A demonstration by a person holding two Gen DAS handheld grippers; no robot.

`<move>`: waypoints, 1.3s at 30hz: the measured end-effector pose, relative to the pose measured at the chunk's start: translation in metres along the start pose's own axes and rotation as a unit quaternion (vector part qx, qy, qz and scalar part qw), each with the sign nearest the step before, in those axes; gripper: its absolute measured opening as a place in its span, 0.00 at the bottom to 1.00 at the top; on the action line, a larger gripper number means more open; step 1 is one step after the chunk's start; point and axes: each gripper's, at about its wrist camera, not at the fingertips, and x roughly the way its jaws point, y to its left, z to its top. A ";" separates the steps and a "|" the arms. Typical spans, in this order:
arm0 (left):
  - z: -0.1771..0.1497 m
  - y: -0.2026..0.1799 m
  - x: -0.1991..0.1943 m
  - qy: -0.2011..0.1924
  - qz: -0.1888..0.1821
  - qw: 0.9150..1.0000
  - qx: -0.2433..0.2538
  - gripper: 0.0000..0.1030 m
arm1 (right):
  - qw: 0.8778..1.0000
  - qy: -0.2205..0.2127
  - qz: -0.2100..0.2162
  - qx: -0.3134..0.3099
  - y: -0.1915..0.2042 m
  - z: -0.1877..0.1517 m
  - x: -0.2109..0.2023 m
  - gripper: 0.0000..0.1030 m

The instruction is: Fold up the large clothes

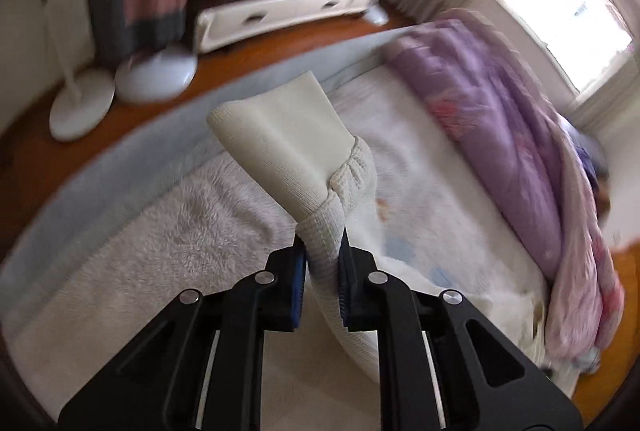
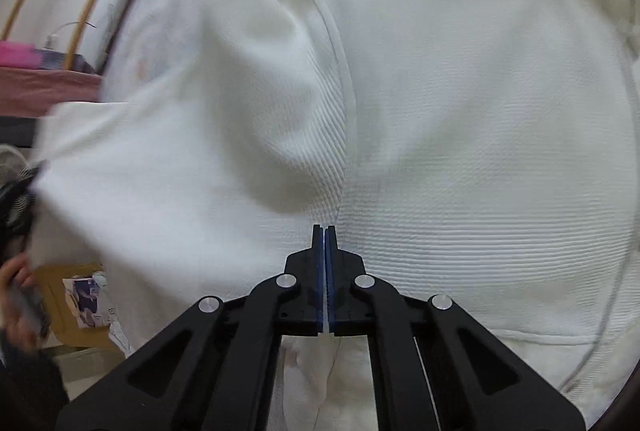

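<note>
Left tool (image 1: 323,255): its blue-padded fingers are pinching a bunched ribbed cuff of the cream-white knitted garment (image 1: 288,135), with only the cloth's thickness between the pads. The cuff end is standing up past the fingertips toward 12 o'clock, and the rest of the fabric is trailing down between the fingers toward 6 o'clock. Beneath it, a bed with a pale fleecy cover (image 1: 140,231) is showing. A rumpled lilac quilt with pink print (image 1: 500,119) is lying along the bed from 1 to 4 o'clock. Two round white stand bases (image 1: 120,87) are sitting on the wooden floor at 10 o'clock. The background is motion-blurred.

Right tool (image 2: 324,231): its pads are nearly touching, gripping a thin edge of the same garment (image 2: 460,135), which is visible as a pale sliver between them. The garment is hanging in front of the lens, filling most of the view, with a raised seam running from the fingertips toward 12 o'clock. At 8 o'clock, a blurred hand (image 2: 20,295) is showing.
</note>
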 end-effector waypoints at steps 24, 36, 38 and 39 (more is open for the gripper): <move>-0.280 -0.467 -0.032 0.013 -0.156 0.938 0.308 0.13 | 0.979 -0.187 -0.058 0.056 -0.302 -0.060 -0.270 0.05; -0.497 -0.577 0.099 0.135 -0.060 0.883 0.446 0.17 | 0.920 -0.252 -0.108 0.280 -0.591 -0.126 -0.397 0.25; -0.514 -0.576 0.106 0.156 -0.044 0.882 0.442 0.28 | 0.901 -0.257 -0.098 0.337 -0.631 -0.135 -0.406 0.32; -0.516 -0.574 0.104 0.157 -0.053 0.887 0.431 0.35 | 0.894 -0.258 -0.083 0.357 -0.648 -0.137 -0.407 0.33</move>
